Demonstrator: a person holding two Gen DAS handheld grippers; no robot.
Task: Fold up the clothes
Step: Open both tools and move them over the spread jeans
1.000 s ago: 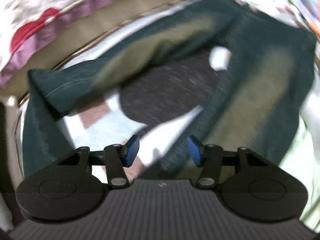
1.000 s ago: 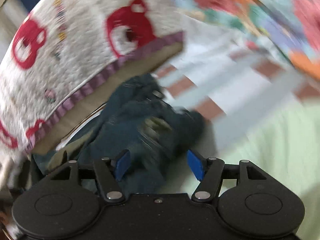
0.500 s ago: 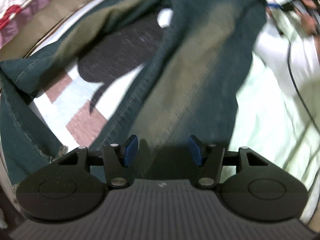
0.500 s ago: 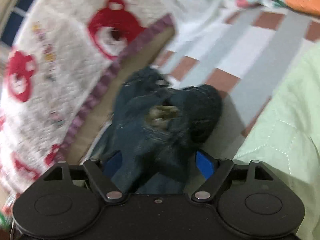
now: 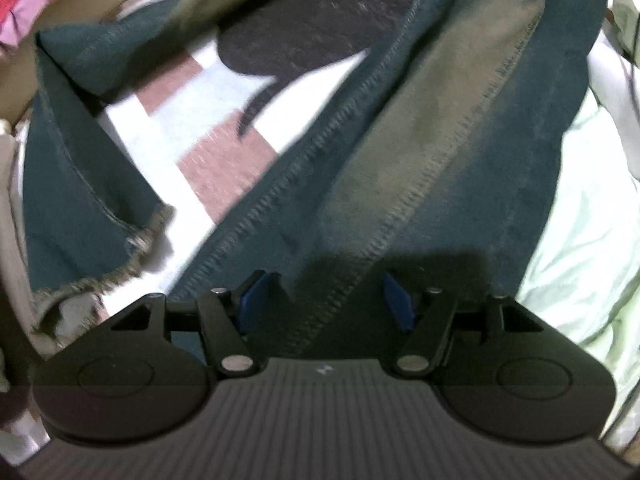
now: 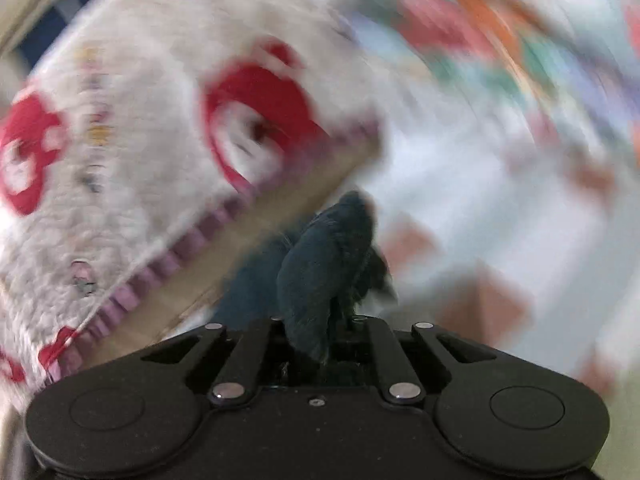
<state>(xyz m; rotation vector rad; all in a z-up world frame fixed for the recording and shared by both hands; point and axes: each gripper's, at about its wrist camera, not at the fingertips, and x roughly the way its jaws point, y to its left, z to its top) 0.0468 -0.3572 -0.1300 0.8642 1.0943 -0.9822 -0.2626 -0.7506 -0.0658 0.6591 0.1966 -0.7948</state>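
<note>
Dark blue jeans [image 5: 420, 152] with faded fronts lie spread on the bed, one leg running up the middle of the left wrist view, the other bent to the left with a frayed hem [image 5: 120, 264]. My left gripper [image 5: 326, 300] is open, its blue pads [image 5: 252, 300] straddling the near leg just above the fabric. My right gripper [image 6: 320, 328] is shut on a bunched part of the jeans [image 6: 324, 272], which sticks up between its jaws. The right wrist view is blurred.
A checked white, grey and brown sheet [image 5: 208, 152] covers the bed. A pale green quilt [image 5: 580, 220] lies at the right. A white blanket with red bears and a purple border [image 6: 140, 160] lies at the left. A dark shadow patch [image 5: 312, 28] lies between the legs.
My right gripper has closed on the bunched jeans and lifted them. My left gripper has moved down over the near leg and stays open.
</note>
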